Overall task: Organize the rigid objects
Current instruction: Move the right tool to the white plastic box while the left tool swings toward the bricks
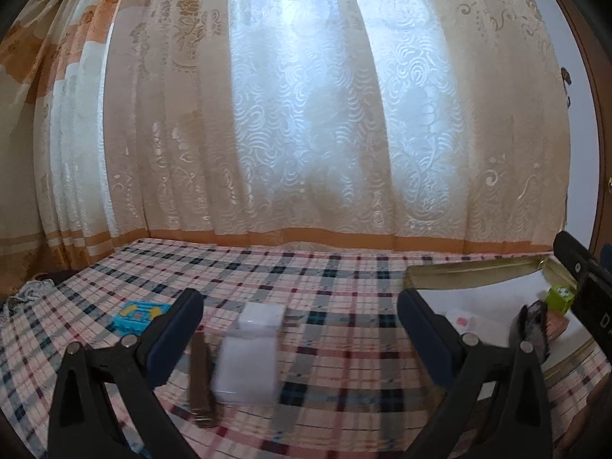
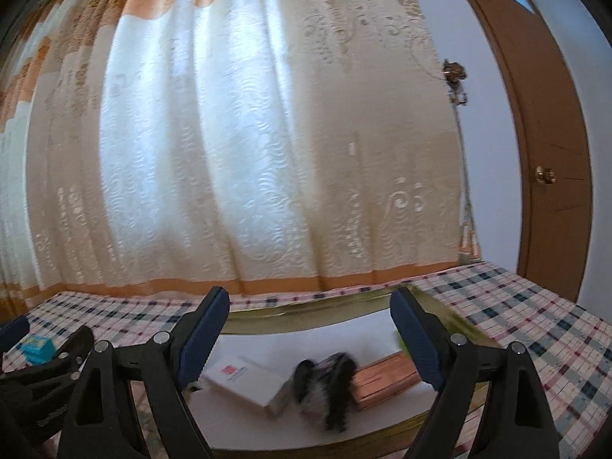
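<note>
Hovering over the plaid cloth, the left gripper has its jaws spread wide and grasps nothing, with a white box and a brown stick-like object lying on the cloth between its fingers and a blue box further left. The right gripper is likewise released and empty above a gold-rimmed tray, where a white box with a red mark, a blurred black-and-white object and an orange-brown box lie. Beyond hangs a patterned curtain.
</note>
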`<move>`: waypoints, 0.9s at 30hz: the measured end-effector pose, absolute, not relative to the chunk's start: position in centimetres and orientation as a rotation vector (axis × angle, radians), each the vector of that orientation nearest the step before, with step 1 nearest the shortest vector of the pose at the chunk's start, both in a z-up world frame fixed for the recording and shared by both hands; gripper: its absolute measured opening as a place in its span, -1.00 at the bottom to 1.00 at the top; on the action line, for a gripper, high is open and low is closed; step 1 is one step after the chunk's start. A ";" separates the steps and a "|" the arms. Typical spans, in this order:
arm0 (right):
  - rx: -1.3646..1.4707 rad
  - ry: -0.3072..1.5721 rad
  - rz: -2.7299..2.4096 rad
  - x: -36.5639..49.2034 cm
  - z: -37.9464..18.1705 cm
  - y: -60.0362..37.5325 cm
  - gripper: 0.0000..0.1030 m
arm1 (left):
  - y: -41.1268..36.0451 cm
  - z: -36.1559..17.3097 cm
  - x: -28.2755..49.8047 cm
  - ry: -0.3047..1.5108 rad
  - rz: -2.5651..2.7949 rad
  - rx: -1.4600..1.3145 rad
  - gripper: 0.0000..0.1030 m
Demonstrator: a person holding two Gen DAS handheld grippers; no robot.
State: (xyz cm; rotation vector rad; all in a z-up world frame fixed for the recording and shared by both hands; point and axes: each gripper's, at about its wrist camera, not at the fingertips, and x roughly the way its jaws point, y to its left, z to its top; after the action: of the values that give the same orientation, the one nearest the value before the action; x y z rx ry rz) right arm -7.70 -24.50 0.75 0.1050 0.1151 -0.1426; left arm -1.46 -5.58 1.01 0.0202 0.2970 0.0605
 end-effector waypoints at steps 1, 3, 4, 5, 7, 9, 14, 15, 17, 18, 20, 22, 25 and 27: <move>0.102 0.122 -0.133 -7.7 0.7 -24.0 0.71 | -5.2 1.0 -1.4 0.300 0.065 0.021 0.99; 0.093 0.139 -0.111 -7.5 0.6 -23.0 0.71 | -4.4 1.0 -1.4 0.306 0.074 0.018 0.99; 0.089 0.147 -0.100 -7.5 0.6 -22.5 0.71 | -3.9 0.9 -1.3 0.309 0.080 0.016 0.99; 0.085 0.151 -0.092 -7.4 0.6 -22.0 0.71 | -3.3 0.9 -1.3 0.313 0.084 0.011 0.99; 0.076 0.150 -0.079 -7.5 0.6 -21.1 0.71 | -2.4 0.9 -1.4 0.318 0.092 -0.002 0.99; 0.067 0.154 -0.067 -7.5 0.6 -20.3 0.71 | -1.5 0.8 -1.3 0.320 0.107 -0.007 0.99; 0.059 0.174 -0.032 -7.0 0.5 -18.7 0.70 | 0.8 0.7 -1.2 0.334 0.139 -0.019 0.99; 0.057 0.178 -0.025 -6.9 0.5 -18.4 0.70 | 1.3 0.6 -1.1 0.339 0.149 -0.021 0.99; 0.053 0.188 -0.011 -6.8 0.4 -17.8 0.70 | 2.2 0.5 -0.9 0.352 0.161 -0.030 0.99; 0.050 0.195 -0.002 -6.7 0.3 -17.5 0.70 | 2.9 0.4 -0.7 0.365 0.169 -0.040 0.99; 0.040 0.208 0.013 -6.4 0.2 -16.9 0.70 | 3.7 0.2 -0.4 0.386 0.189 -0.053 0.99; 0.031 0.218 0.024 -6.2 0.1 -16.3 0.70 | 4.6 0.0 0.0 0.412 0.210 -0.067 0.99; 0.030 0.227 0.044 -6.0 -0.1 -15.5 0.70 | 5.6 -0.3 0.4 0.442 0.240 -0.054 0.99; 0.029 0.230 0.055 -5.9 0.0 -15.1 0.70 | 6.1 -0.4 0.4 0.449 0.255 -0.049 0.99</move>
State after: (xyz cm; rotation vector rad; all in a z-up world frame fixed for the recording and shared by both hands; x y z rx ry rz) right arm -5.94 -15.11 -0.04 0.0292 0.2295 0.0548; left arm 0.40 6.14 -0.35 -0.0495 0.4487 0.2550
